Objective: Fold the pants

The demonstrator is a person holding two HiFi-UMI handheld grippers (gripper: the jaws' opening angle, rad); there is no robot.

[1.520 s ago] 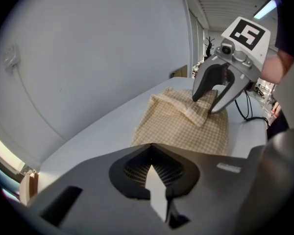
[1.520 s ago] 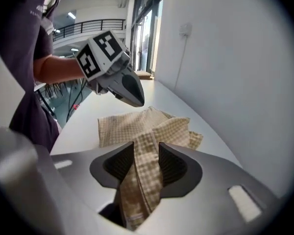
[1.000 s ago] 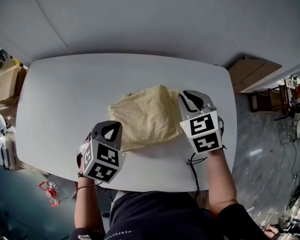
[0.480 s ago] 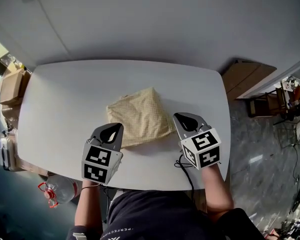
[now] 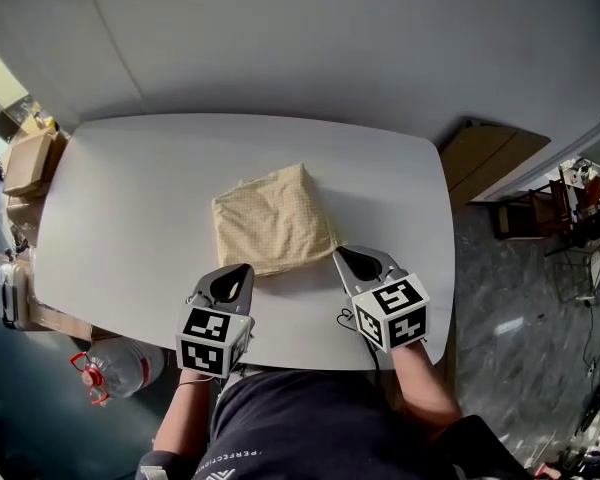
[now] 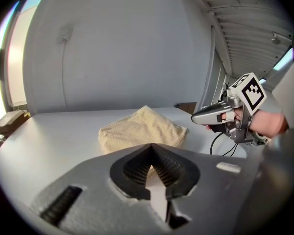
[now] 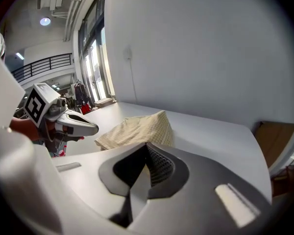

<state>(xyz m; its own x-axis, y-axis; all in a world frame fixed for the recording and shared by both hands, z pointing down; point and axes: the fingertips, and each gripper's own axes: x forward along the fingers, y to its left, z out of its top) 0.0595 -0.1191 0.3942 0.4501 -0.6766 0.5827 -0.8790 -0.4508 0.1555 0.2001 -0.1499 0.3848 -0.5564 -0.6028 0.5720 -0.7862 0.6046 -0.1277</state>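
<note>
One folded pants bundle [image 5: 272,220] on white table [image 5: 130,218]

The pale yellow checked pants [image 5: 272,220] lie folded into a compact, seemingly squarish bundle mid-table, slightly puffed.

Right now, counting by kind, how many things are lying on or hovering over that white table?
Folded yellow checked pants: 1
Handheld tongs: 2 (left tongs, right tongs), both shut and empty
Total: 3
</note>
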